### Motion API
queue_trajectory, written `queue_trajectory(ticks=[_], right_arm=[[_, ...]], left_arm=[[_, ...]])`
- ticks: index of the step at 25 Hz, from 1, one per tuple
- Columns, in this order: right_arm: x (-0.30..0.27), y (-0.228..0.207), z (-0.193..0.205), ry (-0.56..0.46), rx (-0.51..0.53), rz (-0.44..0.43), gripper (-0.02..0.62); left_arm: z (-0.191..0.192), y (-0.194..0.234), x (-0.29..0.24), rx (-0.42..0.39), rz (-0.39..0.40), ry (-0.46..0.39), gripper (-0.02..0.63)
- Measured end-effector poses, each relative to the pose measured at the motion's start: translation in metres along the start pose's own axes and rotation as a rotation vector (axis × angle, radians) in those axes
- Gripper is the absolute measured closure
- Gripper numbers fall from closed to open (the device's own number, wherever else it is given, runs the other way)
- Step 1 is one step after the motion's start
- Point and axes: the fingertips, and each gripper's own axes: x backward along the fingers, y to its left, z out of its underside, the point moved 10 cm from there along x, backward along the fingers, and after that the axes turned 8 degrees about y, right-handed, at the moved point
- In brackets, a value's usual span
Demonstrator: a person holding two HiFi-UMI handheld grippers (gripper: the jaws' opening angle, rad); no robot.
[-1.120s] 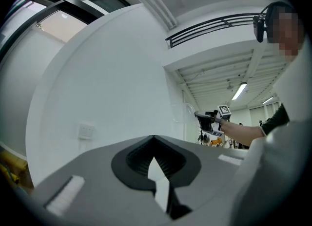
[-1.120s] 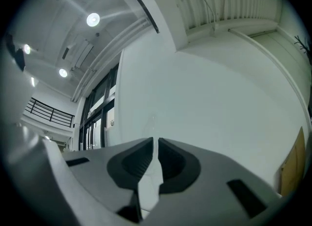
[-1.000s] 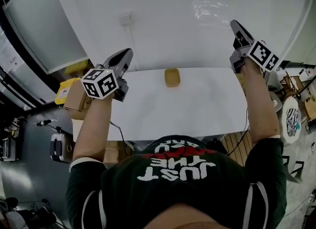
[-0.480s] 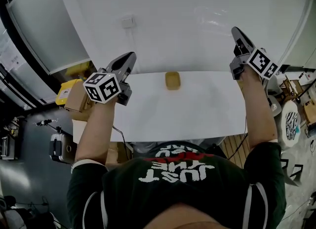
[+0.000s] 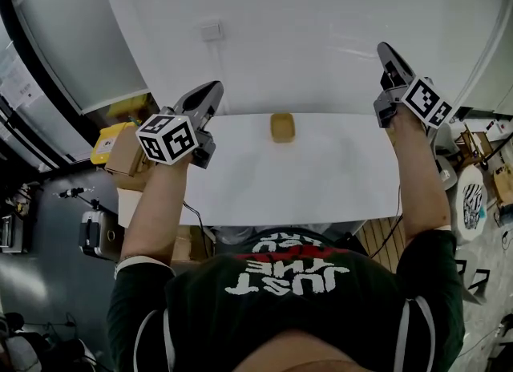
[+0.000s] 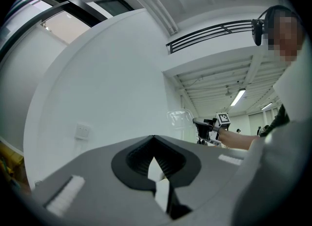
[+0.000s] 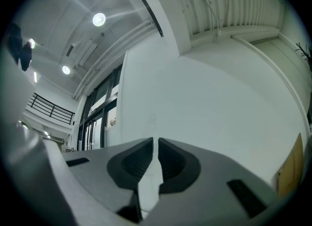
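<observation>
Both arms are up in front of the person. The left gripper (image 5: pixel 210 90) is raised over the left end of the white table (image 5: pixel 321 178), its jaws pressed together with nothing between them. The right gripper (image 5: pixel 385 49) is held past the table's right end, jaws likewise closed and empty. Between the two, at the far edge of the table, sits a small tan container (image 5: pixel 281 127), well apart from both; its contents cannot be made out. A cardboard box (image 5: pixel 123 159) stands beside the table's left end
</observation>
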Motion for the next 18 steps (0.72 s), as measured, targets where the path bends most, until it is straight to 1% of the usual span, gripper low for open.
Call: queue_trajectory(ticks=[4, 18], right_arm=[[0.0005, 0.0017, -0.0009, -0.001, 0.020, -0.002, 0.560], [0.0002, 0.0047, -0.0053, -0.007, 0.030, -0.020, 0.560]], left_arm=[[-0.0006, -0.0006, -0.0003, -0.013, -0.002, -0.002, 0.606], [-0.0055, -0.0035, 0.0002, -0.019, -0.003, -0.012, 0.606]])
